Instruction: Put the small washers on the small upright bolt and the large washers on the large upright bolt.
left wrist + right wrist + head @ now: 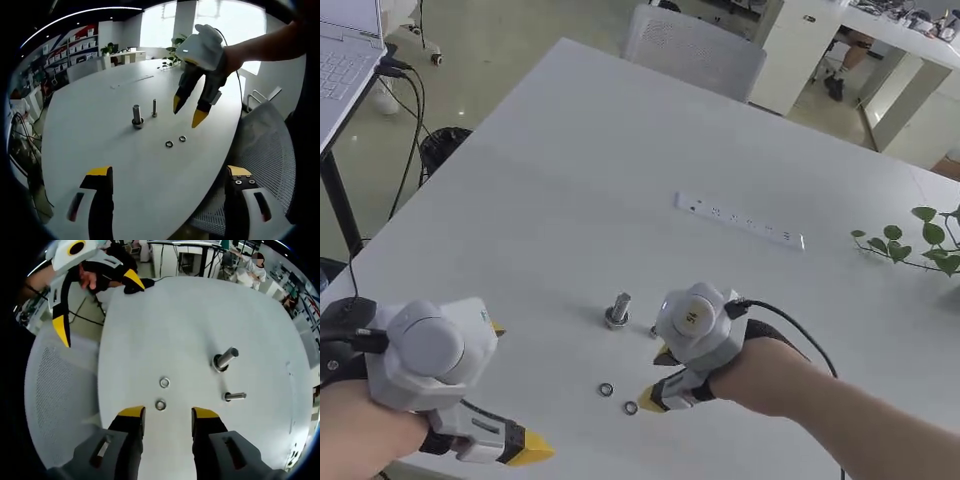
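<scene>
an office or lab: white tables (620, 180), mesh chair (695, 50), laptop (345, 55), shelving (80, 42).

Right gripper (168, 416): jaws apart, just short of nearer washer (160, 404)
Second washer (164, 382): just beyond it, on white table (200, 315)
Large bolt (225, 359): upright, near small bolt (235, 396)
Left gripper (98, 306): jaws spread, at table edge

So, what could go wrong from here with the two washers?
1. The near washer lies flat on the smooth table, so the open right gripper may slide it rather than lift it, perhaps into the far washer.
2. The large bolt and small bolt stand close; a washer could land on the wrong one.
</scene>
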